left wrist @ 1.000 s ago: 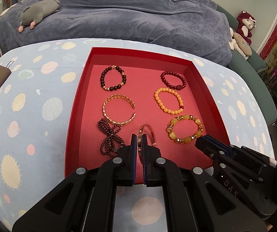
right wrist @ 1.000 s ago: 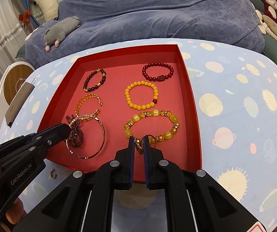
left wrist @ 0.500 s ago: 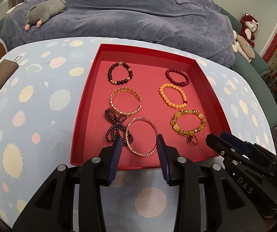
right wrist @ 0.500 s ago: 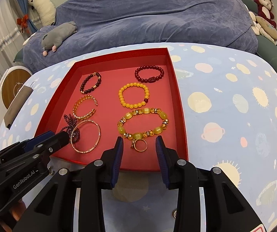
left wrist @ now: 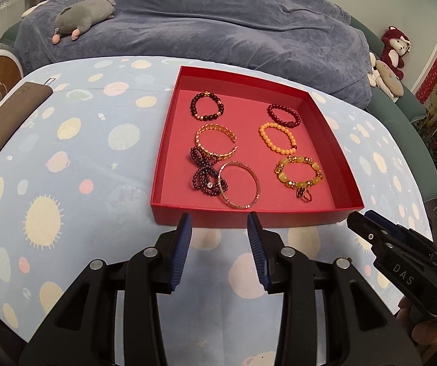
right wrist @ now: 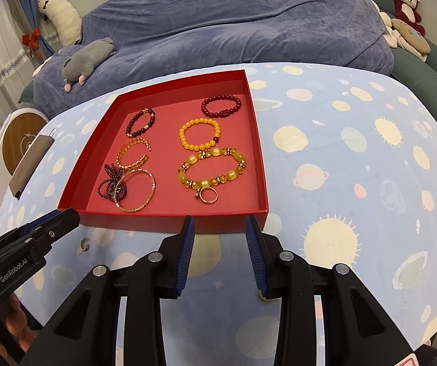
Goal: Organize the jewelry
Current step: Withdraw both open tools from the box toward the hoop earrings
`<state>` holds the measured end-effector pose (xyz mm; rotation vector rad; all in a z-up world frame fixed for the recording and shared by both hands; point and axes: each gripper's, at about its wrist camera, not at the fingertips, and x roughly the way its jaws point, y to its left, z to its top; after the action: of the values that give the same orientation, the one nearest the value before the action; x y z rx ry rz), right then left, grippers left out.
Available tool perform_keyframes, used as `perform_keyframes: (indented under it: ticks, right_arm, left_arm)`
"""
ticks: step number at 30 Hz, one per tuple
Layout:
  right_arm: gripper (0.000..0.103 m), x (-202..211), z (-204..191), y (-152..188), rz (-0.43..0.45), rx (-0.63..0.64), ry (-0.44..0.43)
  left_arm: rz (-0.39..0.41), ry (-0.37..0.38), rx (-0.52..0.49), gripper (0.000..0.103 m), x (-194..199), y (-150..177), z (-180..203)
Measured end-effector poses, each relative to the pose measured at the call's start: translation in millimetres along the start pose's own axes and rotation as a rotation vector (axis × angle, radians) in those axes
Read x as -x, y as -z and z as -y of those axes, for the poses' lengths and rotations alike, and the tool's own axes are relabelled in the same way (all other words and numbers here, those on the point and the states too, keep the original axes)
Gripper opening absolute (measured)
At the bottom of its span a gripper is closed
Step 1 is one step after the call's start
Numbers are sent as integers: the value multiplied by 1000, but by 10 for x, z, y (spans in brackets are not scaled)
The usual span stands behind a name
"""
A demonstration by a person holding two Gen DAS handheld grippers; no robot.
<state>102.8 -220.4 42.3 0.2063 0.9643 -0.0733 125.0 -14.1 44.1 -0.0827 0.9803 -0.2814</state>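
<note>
Both grippers, left and right, are hanging just short of the red tray, jaws having just opened, now partly apart and holding nothing. Lying inside the tray: a bangle overlapping dark beads, a ring seemingly touching the yellow bracelet. An orange bracelet is sitting farther back.

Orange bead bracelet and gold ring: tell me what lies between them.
The yellow-green stone bracelet lies between the orange bead bracelet and the gold ring, all inside the red tray; clearest in the right wrist view.
</note>
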Motion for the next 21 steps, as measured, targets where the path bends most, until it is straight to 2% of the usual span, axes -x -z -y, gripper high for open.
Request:
perform_keyframes:
  ticks: [12, 21]
  right_arm:
    - [34, 76, 83, 342, -41, -6, 22]
    - [34, 36, 181, 475, -68, -18, 42]
  left_arm:
    - [-56, -41, 21, 36, -3, 336, -238]
    - [-79, -76, 43, 37, -94, 415, -406]
